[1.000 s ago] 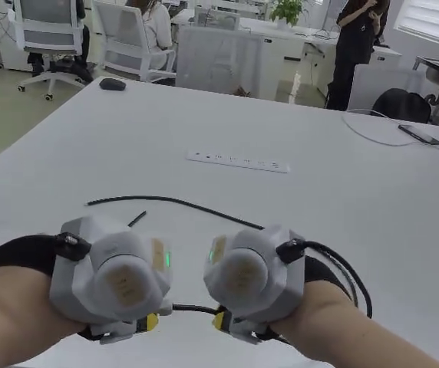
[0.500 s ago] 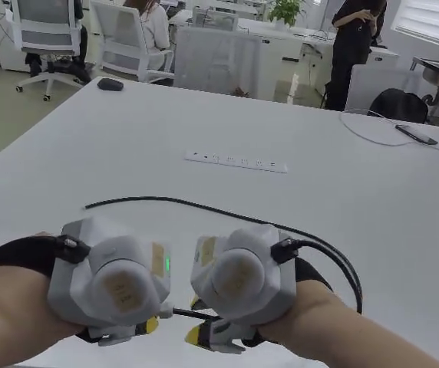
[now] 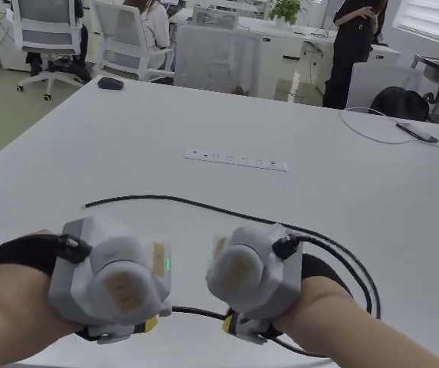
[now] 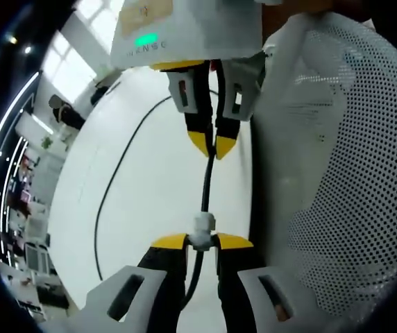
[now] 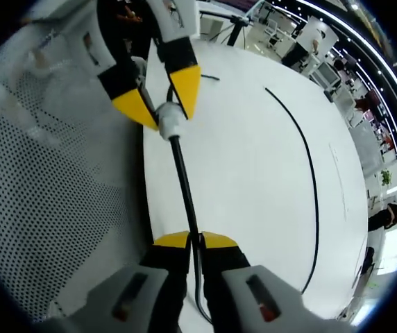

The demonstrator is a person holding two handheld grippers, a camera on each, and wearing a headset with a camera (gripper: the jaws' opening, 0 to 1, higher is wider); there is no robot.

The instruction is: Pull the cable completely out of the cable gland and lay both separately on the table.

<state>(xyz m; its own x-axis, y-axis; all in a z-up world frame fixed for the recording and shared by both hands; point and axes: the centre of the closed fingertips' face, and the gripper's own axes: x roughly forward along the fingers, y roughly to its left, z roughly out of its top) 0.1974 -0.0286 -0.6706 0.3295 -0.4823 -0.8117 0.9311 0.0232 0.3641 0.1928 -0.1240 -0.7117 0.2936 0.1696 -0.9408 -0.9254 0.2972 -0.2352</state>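
The white cable gland (image 4: 203,227) is pinched by the left gripper (image 4: 200,241). The black cable (image 4: 206,186) is clamped in the jaws of the right gripper (image 4: 212,144), at 12 o'clock, over the counter (image 4: 160,198). It is best drawn straight out, gland held steady.

Cable (image 3: 169,200): black. Cable gland (image 4: 202,232): white. Left hand-held gripper (image 4: 202,241): pale grey shell, black jaws, yellow tips, green light. Right hand-held gripper (image 5: 193,240): same colours. Surface (image 3: 204,115): plain white. Power strip (image 3: 236,161) toward far edge: white. Mouse (image 3: 112,84) at far left corner: black. Mesh panel (image 4: 337,139) beside surface edge: white, fine dark dots.
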